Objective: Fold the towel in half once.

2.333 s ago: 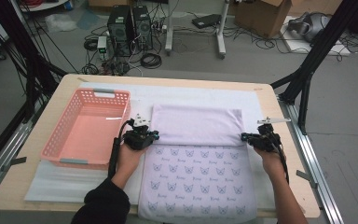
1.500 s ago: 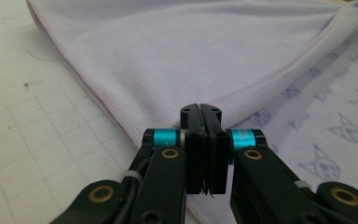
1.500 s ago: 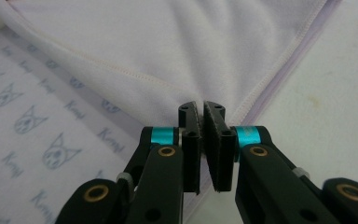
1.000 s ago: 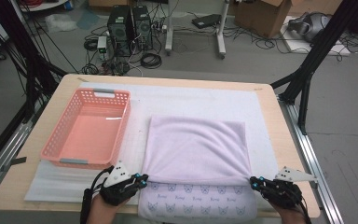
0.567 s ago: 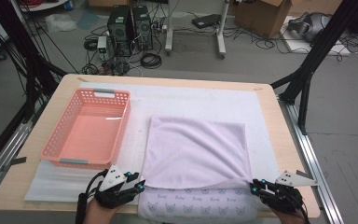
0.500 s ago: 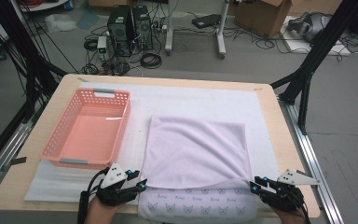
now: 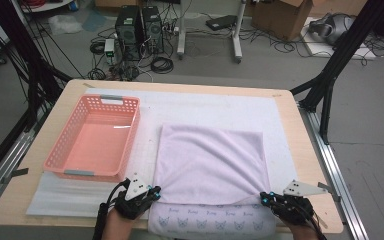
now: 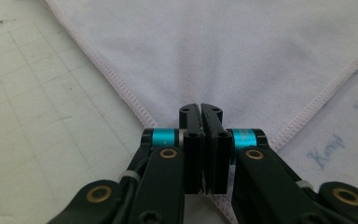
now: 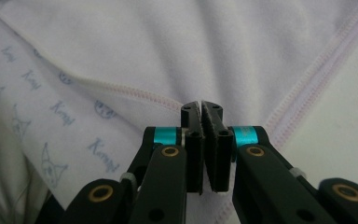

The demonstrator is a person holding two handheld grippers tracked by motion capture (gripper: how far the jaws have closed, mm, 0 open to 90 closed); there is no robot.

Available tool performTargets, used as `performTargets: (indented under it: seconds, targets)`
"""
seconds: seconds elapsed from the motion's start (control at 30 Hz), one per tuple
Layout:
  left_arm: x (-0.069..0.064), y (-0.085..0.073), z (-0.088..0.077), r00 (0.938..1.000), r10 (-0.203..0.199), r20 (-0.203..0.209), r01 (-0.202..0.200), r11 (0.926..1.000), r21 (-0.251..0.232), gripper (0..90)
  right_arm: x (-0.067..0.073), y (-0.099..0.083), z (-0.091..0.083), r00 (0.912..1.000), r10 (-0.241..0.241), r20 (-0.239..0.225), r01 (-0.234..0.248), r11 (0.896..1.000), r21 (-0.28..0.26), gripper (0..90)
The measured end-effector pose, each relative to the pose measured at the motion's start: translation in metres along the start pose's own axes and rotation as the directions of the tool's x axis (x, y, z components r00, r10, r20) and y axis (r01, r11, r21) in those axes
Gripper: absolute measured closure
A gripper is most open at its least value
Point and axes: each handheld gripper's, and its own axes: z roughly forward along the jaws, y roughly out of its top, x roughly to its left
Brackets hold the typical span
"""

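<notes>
A pale lilac towel (image 7: 210, 160) lies folded over on the white mat, and its cat-printed lower layer (image 7: 210, 224) shows along the near edge. My left gripper (image 7: 152, 192) sits at the folded layer's near left corner. In the left gripper view its jaws (image 8: 201, 108) have just closed and meet pad to pad. The stitched corner (image 8: 130, 100) lies flat beneath them. My right gripper (image 7: 266, 198) is at the near right corner. Its jaws (image 9: 201, 106) have also just closed, over the hem (image 9: 289, 107), and I see no cloth pinched between them.
A pink plastic basket (image 7: 92, 137) stands empty on the left of the wooden table (image 7: 305, 150). A white foam mat (image 7: 205, 107) covers the tabletop. Black frame legs (image 7: 330, 85) rise beside the right edge, and cables and computers are on the floor behind.
Both grippers drew the towel's far edge toward the near side, folding it over the printed layer. Over the last second the towel and both hands have barely shifted.
</notes>
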Motion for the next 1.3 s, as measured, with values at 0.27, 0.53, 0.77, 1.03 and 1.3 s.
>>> performTargets:
  seconds: [0.27, 0.53, 0.77, 1.03, 1.3]
  targets:
    - [-0.005, 0.003, -0.02, 0.9986, -0.023, 0.048, 0.026, 0.9982, -0.054, 88.3, 0.001, -0.006, -0.018, 0.9993, -0.002, -0.038, 0.001, 1.0, -0.03, 88.6]
    - [-0.015, -0.004, -0.042, 0.9953, -0.025, 0.093, 0.032, 0.9968, -0.074, 88.3, 0.014, -0.02, -0.044, 0.9974, 0.001, -0.072, -0.006, 0.998, -0.06, 88.9]
    - [-0.024, -0.012, -0.055, 0.9857, -0.018, 0.167, 0.028, 0.9979, -0.058, 86.9, 0.031, -0.039, -0.068, 0.9958, -0.003, -0.091, -0.003, 0.998, -0.057, 88.9]
    - [-0.003, 0.011, -0.028, 0.9912, -0.046, 0.124, 0.06, 0.9918, -0.112, 53.8, 0.016, -0.022, -0.055, 0.9991, 0.041, -0.015, -0.042, 0.995, -0.088, 66.0]
    - [0.025, 0.039, 0.014, 0.9906, -0.093, 0.101, 0.104, 0.9885, -0.11, 48.2, -0.02, 0.018, 0.007, 0.9845, 0.098, 0.146, -0.095, 0.995, -0.024, 62.3]
